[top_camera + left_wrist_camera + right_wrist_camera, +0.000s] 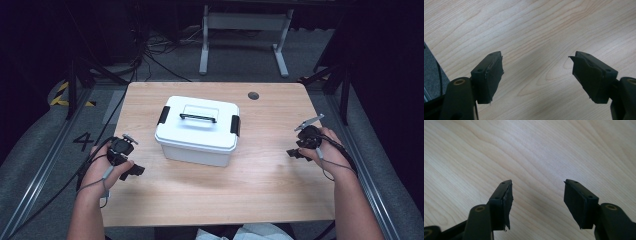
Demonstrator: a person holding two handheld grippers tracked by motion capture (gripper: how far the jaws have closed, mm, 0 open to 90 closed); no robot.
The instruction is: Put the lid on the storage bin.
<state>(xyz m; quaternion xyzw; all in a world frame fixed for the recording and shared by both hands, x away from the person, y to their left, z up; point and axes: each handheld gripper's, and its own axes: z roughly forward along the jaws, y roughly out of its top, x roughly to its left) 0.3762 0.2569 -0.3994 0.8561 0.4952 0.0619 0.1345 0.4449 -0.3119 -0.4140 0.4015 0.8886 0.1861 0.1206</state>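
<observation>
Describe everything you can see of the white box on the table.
The white box looks like plastic, rectangular with rounded corners. Its lid is on, carrying a dark handle folded flat on top and a black latch at each short end, apparently shut. It stands upright near the middle of the wooden table, turned slightly askew. It rests on the tabletop; both tongs are well clear.

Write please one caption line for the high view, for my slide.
White plastic lidded box on a light wooden table, open left gripper and right gripper flanking it.
</observation>
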